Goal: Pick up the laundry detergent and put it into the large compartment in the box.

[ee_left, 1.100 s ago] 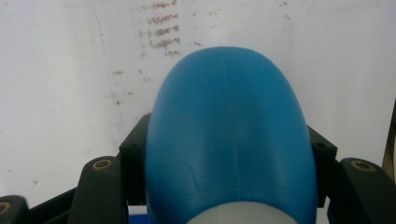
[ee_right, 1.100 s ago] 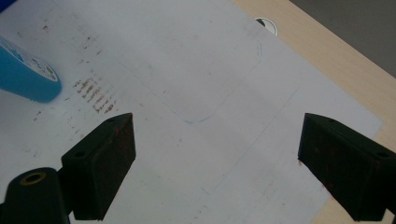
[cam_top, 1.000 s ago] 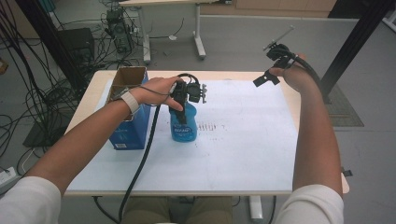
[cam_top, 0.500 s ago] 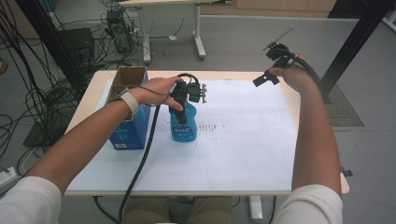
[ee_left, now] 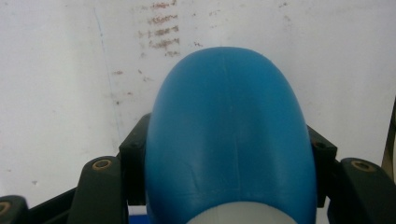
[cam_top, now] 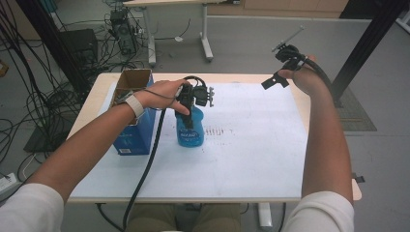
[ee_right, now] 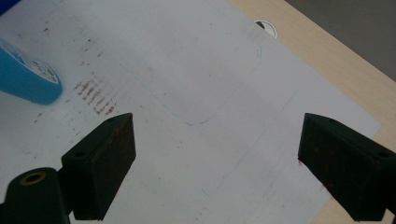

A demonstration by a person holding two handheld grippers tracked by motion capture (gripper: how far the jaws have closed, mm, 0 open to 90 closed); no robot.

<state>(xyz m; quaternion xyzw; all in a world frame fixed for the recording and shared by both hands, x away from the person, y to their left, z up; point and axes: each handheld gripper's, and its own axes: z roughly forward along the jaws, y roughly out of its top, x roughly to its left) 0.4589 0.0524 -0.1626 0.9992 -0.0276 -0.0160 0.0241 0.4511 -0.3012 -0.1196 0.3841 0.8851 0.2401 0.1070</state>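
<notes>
**Left claw clamped on the upright blue bottle, right claw idle and wide**

In the high view the blue bottle stands upright on the white sheet of the counter, left of centre in the frame, just right of the blue cardboard box. The left claw comes down on it from above, and in the left gripper view its jaws press on both flanks of the bottle's rounded blue shoulder, closed firmly on it. The bottle's long axis runs vertical, roughly in line with the claw's reach, so any lift would likely go straight up.

The right claw hangs at the upper right of the frame, well apart from the bottle; its jaws stand wide open with nothing between them, and the bottle's base shows at that view's far left edge. The left hand is plainly the nearer one.
</notes>
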